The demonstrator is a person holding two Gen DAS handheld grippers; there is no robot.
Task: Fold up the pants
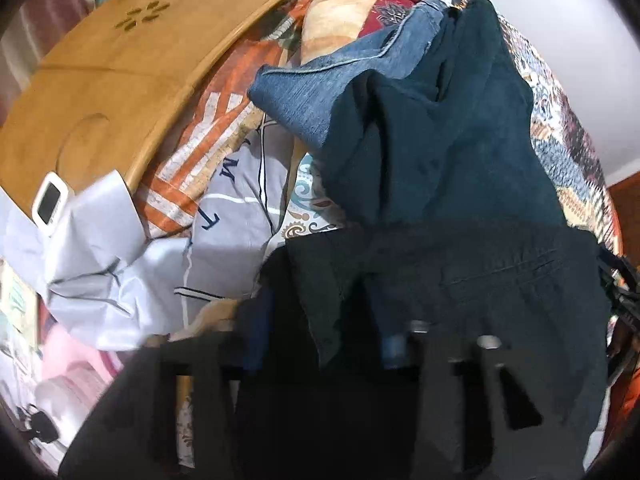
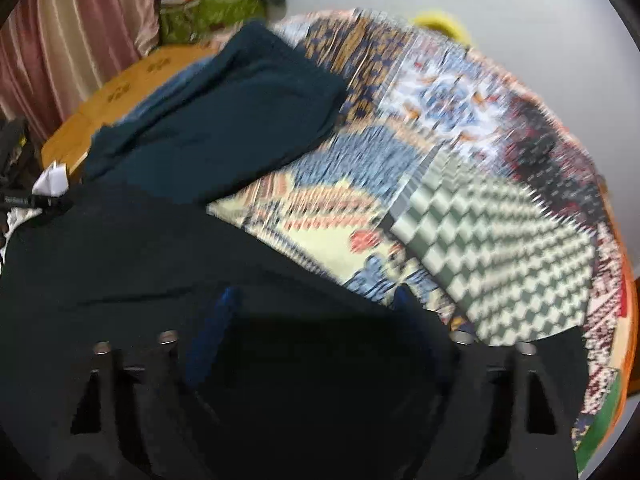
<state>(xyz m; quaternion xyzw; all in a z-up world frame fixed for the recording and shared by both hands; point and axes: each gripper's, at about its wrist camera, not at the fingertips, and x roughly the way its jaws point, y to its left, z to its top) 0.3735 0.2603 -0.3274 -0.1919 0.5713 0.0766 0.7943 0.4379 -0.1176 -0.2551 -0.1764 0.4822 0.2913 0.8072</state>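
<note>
Left gripper: fingers dark and blurred, black pants bunched between and over them. Probably pinching the fabric, but I cannot tell for sure. Right gripper: blue fingertips spread wide, black pants lying between and under them; cannot tell whether it has a grip. The right view is heavily motion-blurred.

Black pants sit nearest both cameras, on the patchwork bedspread. Just beyond them lies a dark teal garment, overlapping blue jeans. The jeans are mostly covered; only a leg end shows.

Left of the clothes, a crumpled grey-white sheet with printed letters and an orange striped cloth. A wooden lap desk stands on the bed past those, with a small white device at its near edge, partly cut off.

Room: pink striped curtain, stuffed green bag with its contents unclear, pale wall.
</note>
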